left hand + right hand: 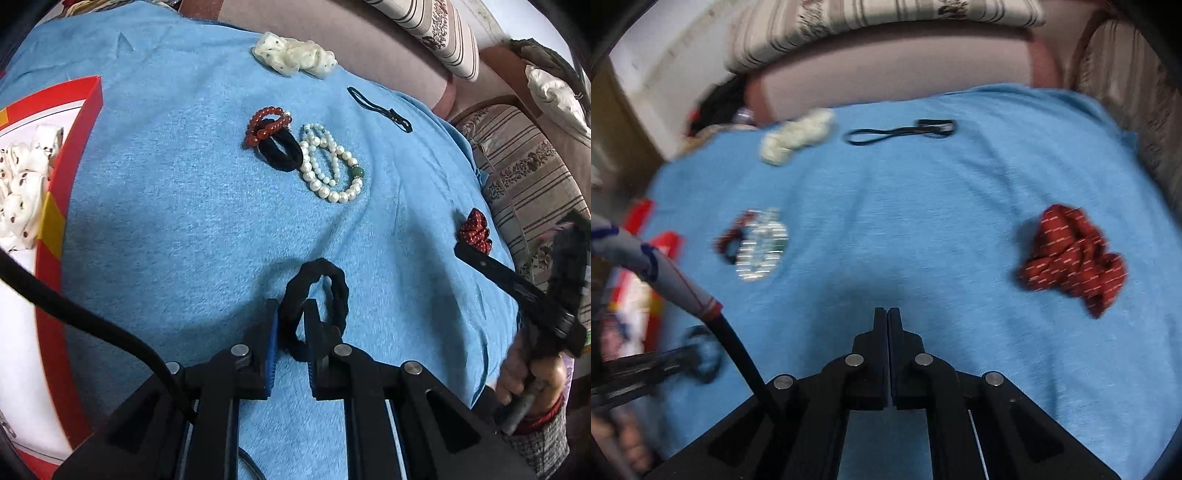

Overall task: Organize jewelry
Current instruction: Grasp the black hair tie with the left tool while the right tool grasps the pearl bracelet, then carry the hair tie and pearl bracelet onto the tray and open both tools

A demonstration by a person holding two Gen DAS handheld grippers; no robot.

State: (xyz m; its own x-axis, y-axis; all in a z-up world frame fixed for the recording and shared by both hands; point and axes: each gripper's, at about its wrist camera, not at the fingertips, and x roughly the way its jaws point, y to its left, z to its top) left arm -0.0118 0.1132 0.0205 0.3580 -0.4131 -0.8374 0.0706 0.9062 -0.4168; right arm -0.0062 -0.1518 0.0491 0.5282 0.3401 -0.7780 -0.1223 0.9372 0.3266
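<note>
At the blue blanket's (166, 221) near edge, your left gripper (291, 325) is clamped on the soft, light black fabric hair tie (334, 284); right gripper (888, 321) fingers together, empty.

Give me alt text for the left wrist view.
The left gripper is shut on a black hair tie above a blue cloth. Beyond lie a pearl bracelet, a red bead bracelet and a cream scrunchie; a red box sits left.
</note>
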